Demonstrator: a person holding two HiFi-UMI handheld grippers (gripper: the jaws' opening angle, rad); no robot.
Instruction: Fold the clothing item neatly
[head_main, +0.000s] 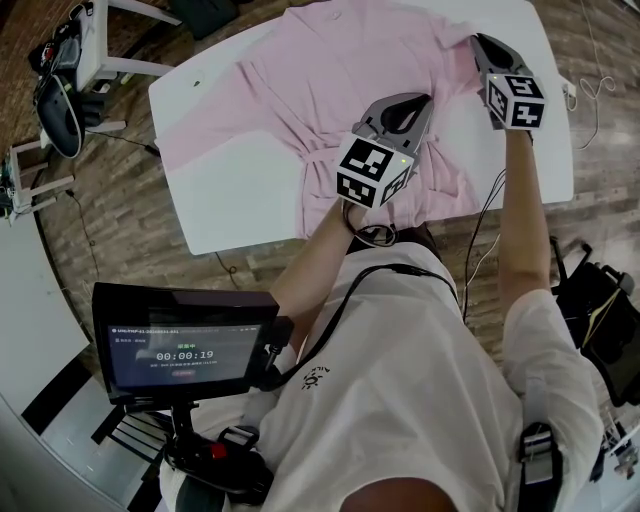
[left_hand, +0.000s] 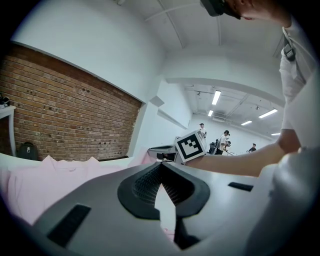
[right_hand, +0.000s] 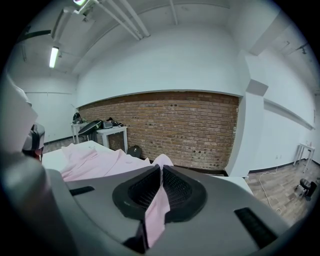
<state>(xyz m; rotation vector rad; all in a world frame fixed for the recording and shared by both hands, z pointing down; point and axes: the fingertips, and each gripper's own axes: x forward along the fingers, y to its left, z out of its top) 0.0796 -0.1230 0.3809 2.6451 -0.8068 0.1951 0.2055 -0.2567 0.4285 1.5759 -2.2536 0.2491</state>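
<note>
— On the white table (head_main: 215, 215), how far has the folding got?
— Barely begun, I'd judge. The pink shirt (head_main: 330, 70) lies spread from the far edge to the near edge, with one sleeve (head_main: 205, 130) out toward the left edge and cloth bunched around the middle. I can't see a finished fold.
— And the two tools?
— The left gripper (left_hand: 161, 172) has its jaws together on a pale flap of the shirt, near the middle of the near edge. The right gripper (right_hand: 161, 175) is clamped on pink cloth toward the far right corner.
— So what remains?
— Nearly everything, it seems: sleeves in, sides over, body halved.
— Counts?
— One shirt, one table, two grippers, and one screen (head_main: 185, 355) off the near left corner
</note>
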